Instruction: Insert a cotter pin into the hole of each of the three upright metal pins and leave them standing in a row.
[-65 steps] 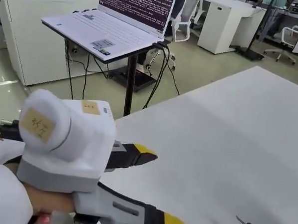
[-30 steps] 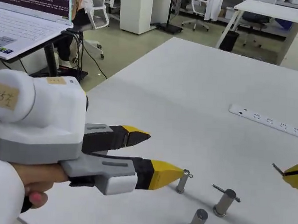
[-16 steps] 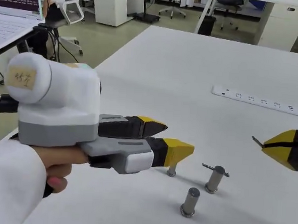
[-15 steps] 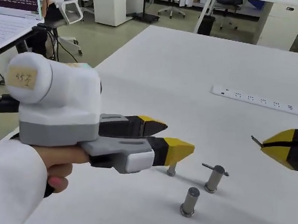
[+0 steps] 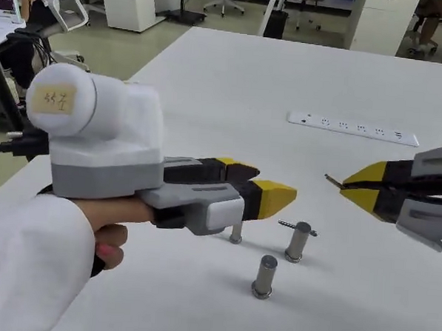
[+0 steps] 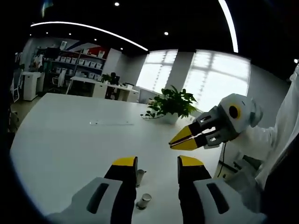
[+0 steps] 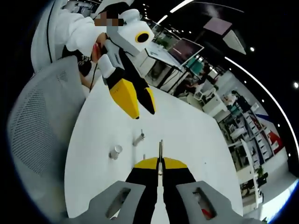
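A big white table [image 5: 233, 84] lies under everything. The left gripper [image 5: 273, 181] is held in a hand low over the table and points to the right. Its two jaws are apart with nothing between them, and the left gripper view shows this well. The right gripper [image 5: 344, 187] comes in from the right side and points back at the left one. Their tips are near each other but do not touch. Its jaws are squeezed tight on a thin cotter pin [image 7: 160, 151], which sticks straight out past the yellow tips.

A long white power strip [image 5: 353, 129] lies flat farther back on the table, well apart from the rest.

The near pin [image 5: 264, 276] is a small metal post that stands upright at the front with a bare top. The right pin [image 5: 298, 241] stands just behind it. A second cotter pin [image 5: 286, 225] goes through its top and pokes out to the left. The left pin [image 5: 236, 233] is half hidden behind the left gripper, so I cannot tell what is in its top. All three stand close together under the grippers.
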Demonstrator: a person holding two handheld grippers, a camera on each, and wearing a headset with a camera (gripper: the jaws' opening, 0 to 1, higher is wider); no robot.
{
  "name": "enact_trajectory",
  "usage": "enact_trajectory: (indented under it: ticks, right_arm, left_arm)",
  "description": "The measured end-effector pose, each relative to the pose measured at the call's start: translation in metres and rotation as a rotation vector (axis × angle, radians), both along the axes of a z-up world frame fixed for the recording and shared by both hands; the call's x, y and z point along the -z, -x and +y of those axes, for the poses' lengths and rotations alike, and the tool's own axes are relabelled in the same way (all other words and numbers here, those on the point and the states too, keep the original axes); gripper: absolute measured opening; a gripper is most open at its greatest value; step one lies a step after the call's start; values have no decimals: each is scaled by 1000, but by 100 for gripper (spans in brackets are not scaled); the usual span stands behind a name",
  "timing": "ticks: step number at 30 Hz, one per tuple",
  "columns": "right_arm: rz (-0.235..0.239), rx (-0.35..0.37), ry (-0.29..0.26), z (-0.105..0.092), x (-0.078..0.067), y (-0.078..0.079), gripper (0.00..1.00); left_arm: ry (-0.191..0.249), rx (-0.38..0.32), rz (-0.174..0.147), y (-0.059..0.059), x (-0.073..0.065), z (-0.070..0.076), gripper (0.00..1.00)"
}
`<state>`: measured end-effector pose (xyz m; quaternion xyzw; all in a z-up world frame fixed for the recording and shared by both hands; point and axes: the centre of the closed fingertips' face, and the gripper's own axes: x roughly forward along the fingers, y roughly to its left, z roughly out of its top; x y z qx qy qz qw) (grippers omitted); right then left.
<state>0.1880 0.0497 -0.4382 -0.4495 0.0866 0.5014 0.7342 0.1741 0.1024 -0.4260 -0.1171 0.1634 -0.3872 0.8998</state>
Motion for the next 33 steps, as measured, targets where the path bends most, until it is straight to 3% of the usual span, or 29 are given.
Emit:
enact_trajectory:
  ticks: [5, 12, 21, 33]
  right_arm:
    - [-37, -8, 12, 5, -3, 3, 0]
    - [-91, -10, 39, 8, -4, 5, 0]
    - [-42, -5, -32, 19, -6, 13, 0]
    - [-50, -7, -11, 21, -3, 11, 0]
  left_arm:
    - [18, 18, -7, -4, -3, -6, 29]
    - [40, 56, 9, -5, -1, -13, 26]
    - [41, 100, 25, -5, 1, -21, 19]
    - [61, 125, 45, -8, 1, -24, 7]
